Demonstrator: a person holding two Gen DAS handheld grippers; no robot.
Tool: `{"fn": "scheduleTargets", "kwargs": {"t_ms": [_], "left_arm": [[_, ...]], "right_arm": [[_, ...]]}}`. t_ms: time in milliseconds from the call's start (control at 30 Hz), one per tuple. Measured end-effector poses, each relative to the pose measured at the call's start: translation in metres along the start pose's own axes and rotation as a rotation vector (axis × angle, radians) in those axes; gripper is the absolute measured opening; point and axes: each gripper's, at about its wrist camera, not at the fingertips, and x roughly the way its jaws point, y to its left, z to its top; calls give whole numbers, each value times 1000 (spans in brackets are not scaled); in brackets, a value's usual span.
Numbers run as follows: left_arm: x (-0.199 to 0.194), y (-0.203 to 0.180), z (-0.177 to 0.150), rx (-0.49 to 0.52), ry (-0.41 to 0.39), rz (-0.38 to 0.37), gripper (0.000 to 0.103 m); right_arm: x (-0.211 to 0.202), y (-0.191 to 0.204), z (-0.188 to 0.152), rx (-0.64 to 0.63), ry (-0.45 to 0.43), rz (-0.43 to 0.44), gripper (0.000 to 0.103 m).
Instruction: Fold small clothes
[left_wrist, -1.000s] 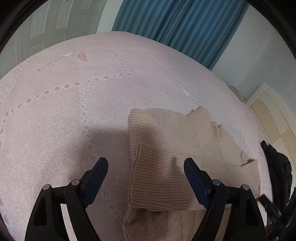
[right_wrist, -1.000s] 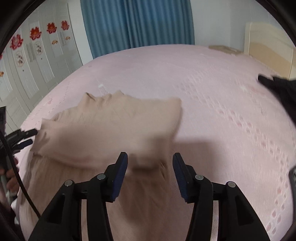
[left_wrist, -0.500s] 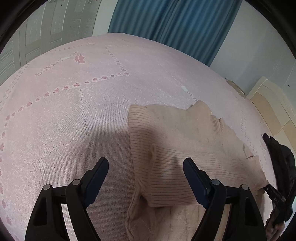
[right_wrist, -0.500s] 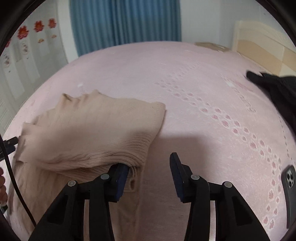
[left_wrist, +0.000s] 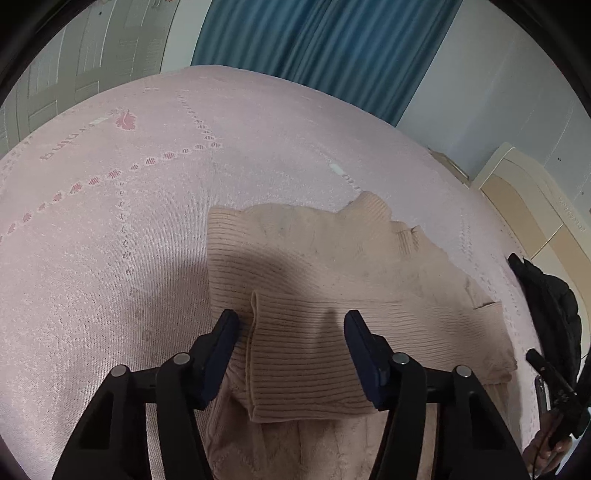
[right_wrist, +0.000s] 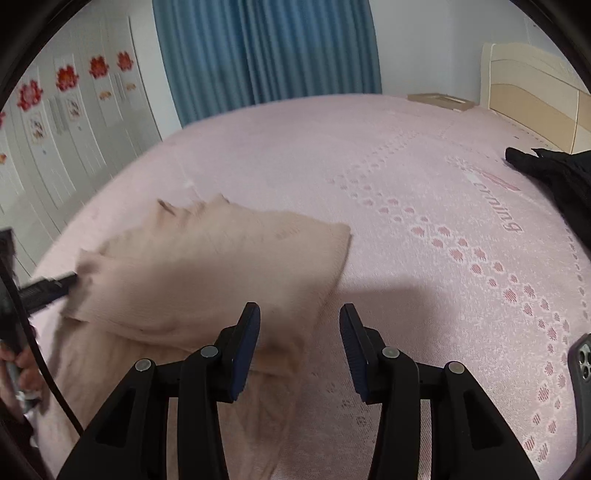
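Observation:
A beige ribbed sweater (left_wrist: 332, 266) lies on the pink bedspread (left_wrist: 110, 240), with a sleeve folded across its body. My left gripper (left_wrist: 291, 332) hovers low over the near ribbed fold. Its jaws are closing with that fold between them, and the pads are still clear of the knit. In the right wrist view the sweater (right_wrist: 207, 266) spreads to the left. My right gripper (right_wrist: 299, 325) stands open at its right edge, the left finger over the knit and the right finger over bare bedspread (right_wrist: 424, 280). The left gripper's finger (right_wrist: 48, 288) shows at the sweater's far left.
A black garment (right_wrist: 554, 173) lies at the bed's right side, also seen as a black garment (left_wrist: 546, 295) in the left wrist view. A phone (right_wrist: 581, 365) rests near the right edge. A cream headboard (right_wrist: 535, 85) and a blue curtain (right_wrist: 266, 51) stand behind.
The left gripper's jaws have narrowed around the ribbed fold. The right gripper's jaws closed a little early on, and the folded sleeve has settled flat on the sweater.

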Motion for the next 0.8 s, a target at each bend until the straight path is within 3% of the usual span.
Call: {"fn": "scheduleTargets", "kwargs": {"t_ms": [100, 200, 233, 433, 700, 800], "left_arm": [[3, -1, 1, -3, 1, 21, 41], [2, 0, 1, -12, -9, 33, 22], [1, -1, 2, -14, -16, 27, 9], [-16, -5, 8, -34, -148, 23, 7], [-32, -6, 23, -116, -309, -11, 6], [-34, -4, 25, -124, -322, -20, 6]], "right_arm": [[-5, 2, 2, 6, -30, 20, 47], [5, 5, 3, 3, -6, 2, 48], [10, 6, 3, 3, 11, -10, 48], [41, 14, -3, -45, 118, -119, 48], [34, 11, 2, 5, 53, -65, 48], [34, 9, 3, 32, 47, -57, 48]]}}
